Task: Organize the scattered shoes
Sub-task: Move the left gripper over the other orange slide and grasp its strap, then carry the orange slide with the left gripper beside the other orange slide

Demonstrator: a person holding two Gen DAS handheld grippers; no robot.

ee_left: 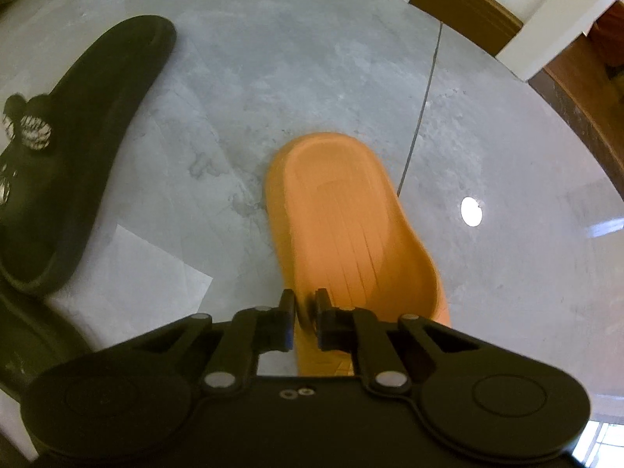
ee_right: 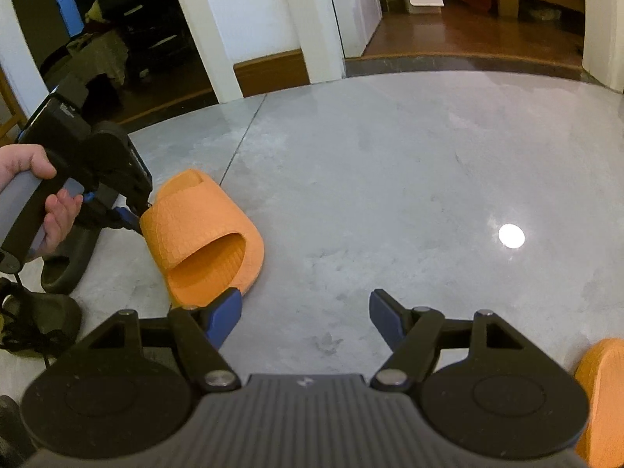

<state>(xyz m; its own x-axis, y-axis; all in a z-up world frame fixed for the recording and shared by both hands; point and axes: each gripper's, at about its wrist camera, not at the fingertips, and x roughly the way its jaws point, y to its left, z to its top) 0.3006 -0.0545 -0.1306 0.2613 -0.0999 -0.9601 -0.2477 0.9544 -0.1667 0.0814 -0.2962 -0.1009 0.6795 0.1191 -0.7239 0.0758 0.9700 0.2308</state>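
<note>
Right wrist view: orange slipper [ee_right: 202, 234] on glossy grey floor [ee_right: 390, 179]; wooden threshold [ee_right: 460, 60] beyond

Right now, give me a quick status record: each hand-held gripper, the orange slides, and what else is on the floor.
left hand-held gripper: shut on the strap edge of orange slide
held slide: tilted, toe end touching grey floor
right hand-held gripper: open, empty, above the floor
second orange slide: at right frame edge, untouched
black sandal: on the floor left of the held slide

Matt textured foam orange slide [ee_right: 199, 230], glossy polished stone floor [ee_right: 390, 163]
</note>
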